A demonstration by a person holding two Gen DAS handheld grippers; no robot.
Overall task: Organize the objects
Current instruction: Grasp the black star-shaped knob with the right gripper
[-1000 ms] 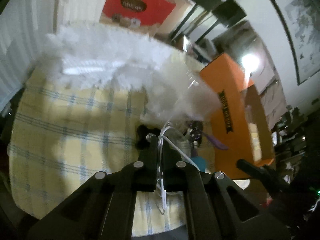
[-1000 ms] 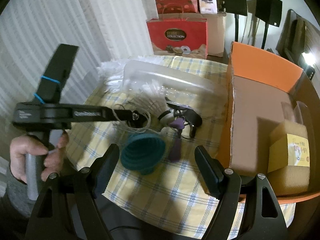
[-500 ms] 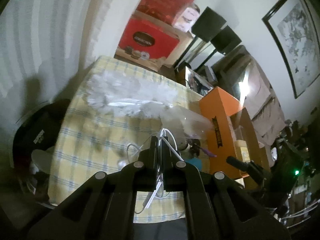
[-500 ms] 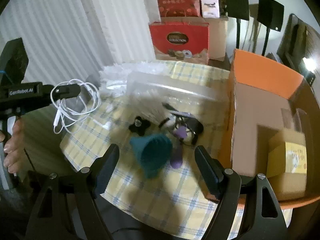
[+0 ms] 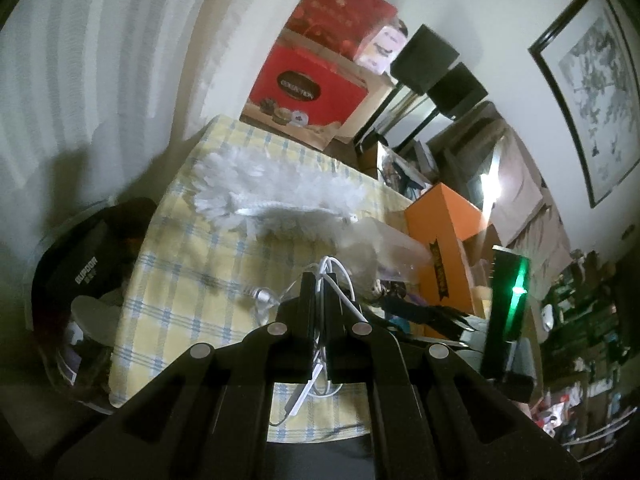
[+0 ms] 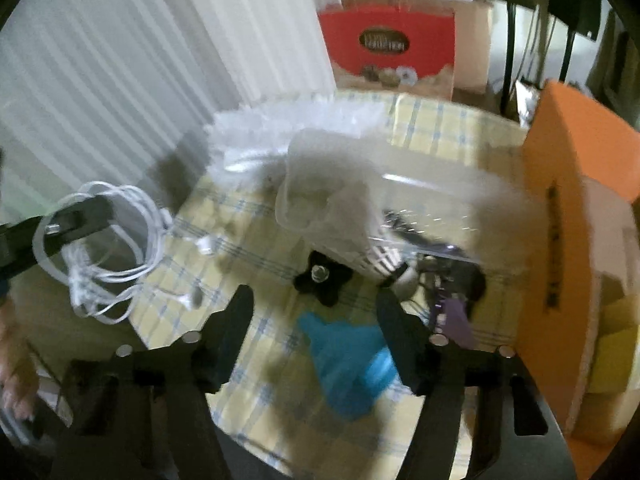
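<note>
My left gripper [image 5: 318,280] is shut on a tangled white earphone cable [image 5: 340,276], held in the air above the yellow checked tablecloth [image 5: 192,280]. In the right wrist view the left gripper [image 6: 76,216] sits at the far left, with the cable [image 6: 120,240] hanging in loops from it. My right gripper [image 6: 314,306] hovers low over the table with its jaws closing. A black star-shaped knob [image 6: 324,280] lies just beyond its tips, and a teal funnel [image 6: 344,360] lies on its side between the fingers. The pads touch neither.
A white fluffy duster [image 6: 280,128] and a clear plastic container [image 6: 360,200] lie behind the knob. Purple and black items [image 6: 452,316] sit to its right. An open orange box [image 6: 568,200] stands at the right edge. A red gift bag [image 6: 388,48] stands behind, and a bin [image 5: 80,300] stands beside the table.
The left gripper has lifted the cable off the table and carried it up and to the left. The right gripper has moved forward and down over the funnel, and its jaws have narrowed.
</note>
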